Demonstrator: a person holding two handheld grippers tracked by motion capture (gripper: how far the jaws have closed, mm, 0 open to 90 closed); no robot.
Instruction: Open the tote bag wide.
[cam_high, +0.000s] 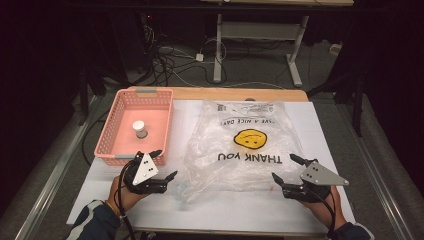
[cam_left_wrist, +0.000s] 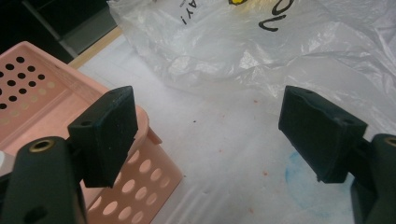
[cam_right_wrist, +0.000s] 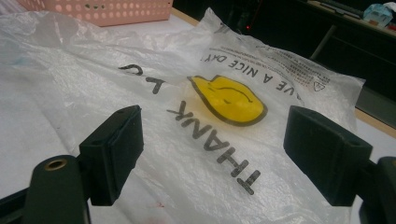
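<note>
Beside the bag (cam_high: 240, 145) edges, left tool (cam_high: 161, 163) and right tool (cam_high: 286, 169) both spread apart, empty.

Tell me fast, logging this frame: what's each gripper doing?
Left gripper: open, holding nothing, beside the pink perforated plastic basket.
Right gripper: open, holding nothing.

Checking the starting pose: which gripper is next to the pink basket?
The left gripper. It sits at the basket's near corner, fingers open; the right gripper is past the plastic bag.
</note>
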